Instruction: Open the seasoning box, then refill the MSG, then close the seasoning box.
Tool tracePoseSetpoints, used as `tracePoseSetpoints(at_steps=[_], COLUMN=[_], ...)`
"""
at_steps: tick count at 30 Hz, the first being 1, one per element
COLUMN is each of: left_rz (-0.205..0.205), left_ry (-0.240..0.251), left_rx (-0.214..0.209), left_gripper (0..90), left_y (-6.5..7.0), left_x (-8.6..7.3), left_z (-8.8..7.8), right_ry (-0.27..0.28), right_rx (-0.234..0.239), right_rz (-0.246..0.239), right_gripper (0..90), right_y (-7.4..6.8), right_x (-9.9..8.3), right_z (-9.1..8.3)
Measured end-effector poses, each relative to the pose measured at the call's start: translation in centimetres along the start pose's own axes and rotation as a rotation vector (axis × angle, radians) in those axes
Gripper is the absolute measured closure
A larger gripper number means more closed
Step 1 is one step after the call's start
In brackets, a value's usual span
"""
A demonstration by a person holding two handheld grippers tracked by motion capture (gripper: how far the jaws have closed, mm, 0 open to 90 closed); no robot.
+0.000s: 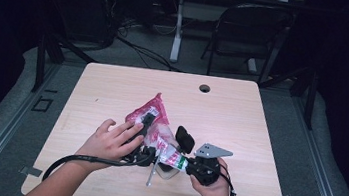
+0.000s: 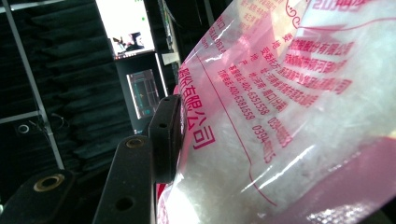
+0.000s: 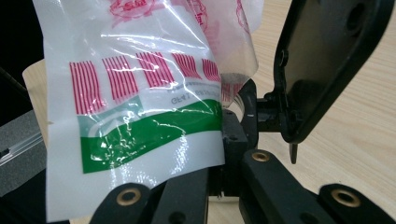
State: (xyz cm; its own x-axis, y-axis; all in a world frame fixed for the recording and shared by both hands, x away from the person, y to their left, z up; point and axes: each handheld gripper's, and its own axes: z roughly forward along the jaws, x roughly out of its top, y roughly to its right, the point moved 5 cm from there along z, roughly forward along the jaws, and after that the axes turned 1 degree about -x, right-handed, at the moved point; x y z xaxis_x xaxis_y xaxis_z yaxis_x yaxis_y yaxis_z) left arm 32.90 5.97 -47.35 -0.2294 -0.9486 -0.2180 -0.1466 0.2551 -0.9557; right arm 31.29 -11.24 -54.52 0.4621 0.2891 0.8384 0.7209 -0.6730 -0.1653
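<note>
Bags [image 1: 152, 118]: two (pink-printed plastic) | grippers: two | table [image 1: 240, 116]: one

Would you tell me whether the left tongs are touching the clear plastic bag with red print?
Touching: the left gripper view shows the black pad pressed against the bag.

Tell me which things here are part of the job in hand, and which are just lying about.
In the job:
- plastic bag printed in red and green, with white contents
- left gripper, its fingers against the bag
- right gripper, gripping the bag's end

Lying about:
- folding chair behind the table
- cables on the floor
- cable hole in the table top
</note>
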Motion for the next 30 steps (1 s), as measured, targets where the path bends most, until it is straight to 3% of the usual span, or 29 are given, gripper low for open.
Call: tracePoseSetpoints(at_steps=[30], left_rz=[-0.01], left_ry=[-0.01], left_rx=[0.003], left_gripper=[59.1], left_y=[0.04], left_x=[-0.24], left_z=[-0.09], right_ry=[0.0], right_rx=[0.005], right_rz=[-0.001], right_gripper=[90.0], right_y=[-0.18], right_x=[0.07], right_z=[0.19])
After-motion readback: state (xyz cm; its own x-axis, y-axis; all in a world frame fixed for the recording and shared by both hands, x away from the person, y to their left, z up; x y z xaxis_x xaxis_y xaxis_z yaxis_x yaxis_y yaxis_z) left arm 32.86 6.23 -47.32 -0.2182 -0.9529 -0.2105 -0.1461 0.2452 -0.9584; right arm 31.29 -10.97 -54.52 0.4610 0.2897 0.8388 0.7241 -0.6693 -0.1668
